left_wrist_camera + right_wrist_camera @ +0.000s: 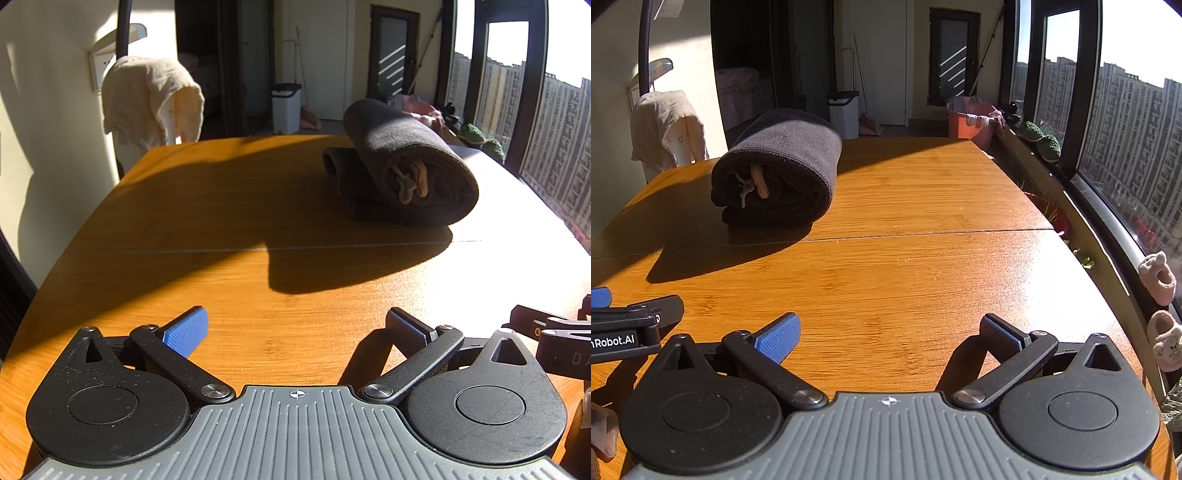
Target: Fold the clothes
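Dark garment [402, 162]: a black fleece piece, rolled and folded into a thick bundle, lying on the wooden table [236, 206]; it is the landmark for everything below.
Drawstring [410, 181]: tan cord ends show in the open end of the dark garment's roll, facing the cameras.
Shadow: a long dark patch runs over the table from the dark garment toward the near side and to the left.
Left gripper [295, 332]: low over the table on the near side of the dark garment, well apart from it; jaws spread wide, nothing between the blue pads.
Right gripper [888, 334]: also on the near side of the dark garment, well apart from it and off to its right; jaws spread wide and empty.
Grippers together: they sit side by side; each shows at the edge of the other's view.
Table seam: a thin line crosses the boards just on the near side of the dark garment.
Cream cloth [151, 96]: draped over a chair back beyond the table's far left corner, behind and left of the dark garment.
White bin [844, 112]: on the floor beyond the dark garment.
Window [1126, 122]: far right of the dark garment, sunlit tower blocks outside.
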`<state>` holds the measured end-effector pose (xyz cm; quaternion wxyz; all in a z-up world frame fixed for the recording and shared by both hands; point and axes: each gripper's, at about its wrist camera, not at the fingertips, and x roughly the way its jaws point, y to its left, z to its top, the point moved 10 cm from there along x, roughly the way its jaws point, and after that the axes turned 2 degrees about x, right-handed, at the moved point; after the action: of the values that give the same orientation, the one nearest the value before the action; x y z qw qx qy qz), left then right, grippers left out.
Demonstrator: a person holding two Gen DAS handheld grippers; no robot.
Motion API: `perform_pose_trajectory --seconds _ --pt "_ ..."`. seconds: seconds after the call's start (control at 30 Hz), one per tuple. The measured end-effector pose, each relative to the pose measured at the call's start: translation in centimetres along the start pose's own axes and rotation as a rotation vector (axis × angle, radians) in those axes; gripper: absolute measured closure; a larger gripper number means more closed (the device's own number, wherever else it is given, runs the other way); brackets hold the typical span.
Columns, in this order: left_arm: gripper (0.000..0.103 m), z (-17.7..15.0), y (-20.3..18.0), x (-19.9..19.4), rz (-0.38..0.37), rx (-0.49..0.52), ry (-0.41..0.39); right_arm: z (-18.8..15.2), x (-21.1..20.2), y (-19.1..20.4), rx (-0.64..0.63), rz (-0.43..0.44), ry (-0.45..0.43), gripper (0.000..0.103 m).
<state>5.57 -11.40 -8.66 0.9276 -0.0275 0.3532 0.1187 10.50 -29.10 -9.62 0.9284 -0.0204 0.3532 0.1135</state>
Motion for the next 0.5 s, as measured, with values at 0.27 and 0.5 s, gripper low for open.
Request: perform_pose_trajectory --seconds 0.27,0.5 --pt "0.0 -0.18 -0.11 -0.22 -0.004 0.004 -0.01 0.33 0.42 0.43 -0.018 0.018 0.018 0.0" --pt "0.0 -0.1 -0.3 -0.1 -0.017 0.015 -0.008 0.39 0.51 0.44 -0.018 0.017 0.022 0.0"
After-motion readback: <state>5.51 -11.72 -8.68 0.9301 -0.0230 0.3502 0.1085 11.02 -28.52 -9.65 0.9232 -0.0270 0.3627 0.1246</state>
